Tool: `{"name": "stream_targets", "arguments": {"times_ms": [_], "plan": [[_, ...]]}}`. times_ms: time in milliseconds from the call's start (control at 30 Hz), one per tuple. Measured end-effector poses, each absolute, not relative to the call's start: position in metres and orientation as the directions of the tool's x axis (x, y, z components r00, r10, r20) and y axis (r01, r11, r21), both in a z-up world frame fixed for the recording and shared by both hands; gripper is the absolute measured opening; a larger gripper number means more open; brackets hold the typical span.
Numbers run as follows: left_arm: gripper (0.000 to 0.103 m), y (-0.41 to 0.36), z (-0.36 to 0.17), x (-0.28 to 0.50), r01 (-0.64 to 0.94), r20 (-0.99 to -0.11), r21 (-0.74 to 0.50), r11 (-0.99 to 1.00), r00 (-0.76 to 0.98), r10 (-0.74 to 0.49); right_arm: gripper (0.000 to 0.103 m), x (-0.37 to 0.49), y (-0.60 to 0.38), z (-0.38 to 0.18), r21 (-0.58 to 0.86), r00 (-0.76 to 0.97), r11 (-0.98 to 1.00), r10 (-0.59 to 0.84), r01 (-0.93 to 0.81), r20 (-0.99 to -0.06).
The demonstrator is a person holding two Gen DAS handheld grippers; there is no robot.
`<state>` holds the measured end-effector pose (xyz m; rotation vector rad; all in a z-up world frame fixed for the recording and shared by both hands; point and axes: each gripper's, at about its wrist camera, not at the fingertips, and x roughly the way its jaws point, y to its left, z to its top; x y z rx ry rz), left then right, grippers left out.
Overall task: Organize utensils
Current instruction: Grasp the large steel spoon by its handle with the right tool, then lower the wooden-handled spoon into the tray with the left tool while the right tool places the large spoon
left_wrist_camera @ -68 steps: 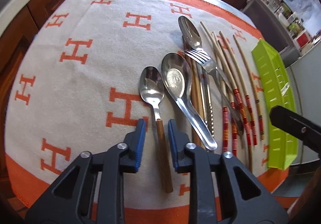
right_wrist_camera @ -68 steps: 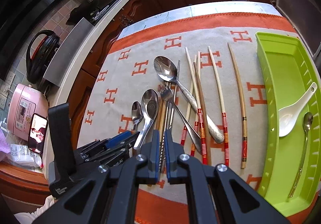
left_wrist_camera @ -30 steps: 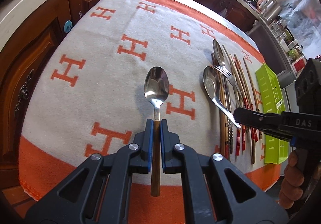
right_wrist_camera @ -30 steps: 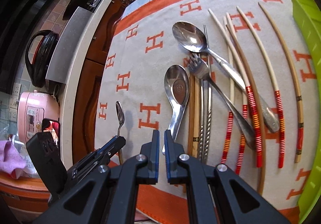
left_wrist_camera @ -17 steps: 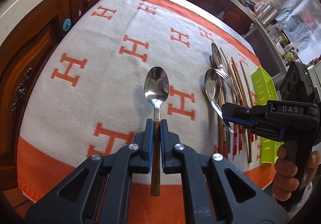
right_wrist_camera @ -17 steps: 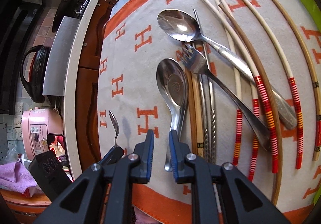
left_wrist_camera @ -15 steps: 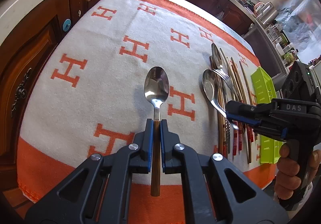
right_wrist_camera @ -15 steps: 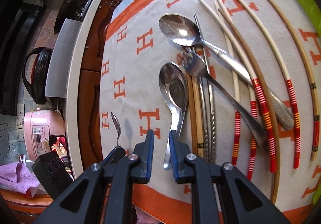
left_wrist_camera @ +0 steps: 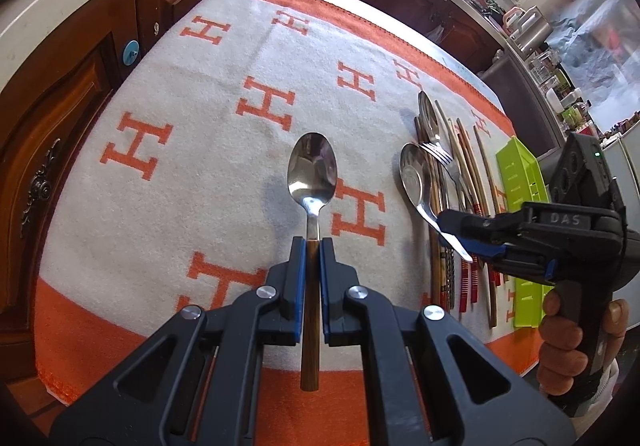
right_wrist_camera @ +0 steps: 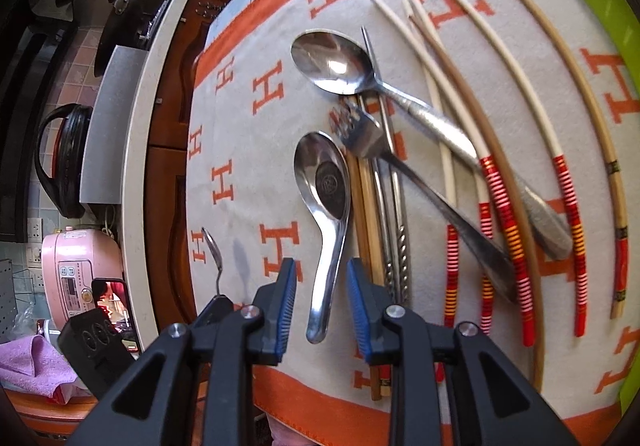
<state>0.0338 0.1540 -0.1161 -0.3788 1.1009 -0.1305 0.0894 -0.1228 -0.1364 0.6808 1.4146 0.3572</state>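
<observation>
Covering the table is a grey cloth with orange letters, and nearly all the sorting looks still undone: the utensils lie in one loose heap on its right part. At the far right edge sits the green tray; what it holds cannot be told, since only its rim and side show. The heap holds long chopsticks, some with red-banded ends, a large patterned-handle spoon, a fork lying across a steel pair, and a steel soup spoon at the heap's left. The right hand-held gripper has just been opening; its jaws now stand spread to either side of the soup spoon's handle, pads not touching it, so a pick of that spoon seems the step in hand. The left hand-held gripper is pinched tight on the wooden handle of a small spoon, held clear above the cloth, left of the heap.
</observation>
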Motion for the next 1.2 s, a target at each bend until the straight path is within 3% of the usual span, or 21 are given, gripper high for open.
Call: {"name": "stream_targets", "arguments": {"times_ms": [167,200,300,700,967,1200], "plan": [[0.004,0.155,-0.114,0.033,-0.087,-0.843,-0.362,0.928,0.455,-0.286,0.024,0.094,-0.117,-0.148,0.637,0.132,0.748,0.624,0.185,-0.770],[0.004,0.155,-0.114,0.033,-0.088,-0.843,-0.361,0.928,0.455,-0.285,0.014,0.095,-0.117,-0.148,0.636,0.133,0.749,0.623,0.184,-0.771],[0.004,0.154,-0.113,0.033,-0.083,-0.844,-0.358,0.930,0.454,-0.284,0.004,0.093,-0.120,-0.150,0.634,0.149,0.751,0.616,0.187,-0.774],[0.004,0.111,-0.084,0.039,0.025,-0.830,-0.348,0.937,0.456,-0.321,0.004,0.052,-0.168,-0.096,0.658,0.311,0.743,0.600,0.126,-0.737],[0.004,0.016,-0.048,0.054,0.220,-0.808,-0.346,0.912,0.424,-0.409,0.004,-0.003,-0.285,-0.062,0.530,0.511,0.794,0.337,0.297,-0.791],[0.004,-0.090,-0.030,0.068,0.369,-0.813,-0.320,0.872,0.367,-0.453,0.004,-0.035,-0.354,-0.081,0.442,0.489,0.752,0.183,0.488,-0.853]]}}
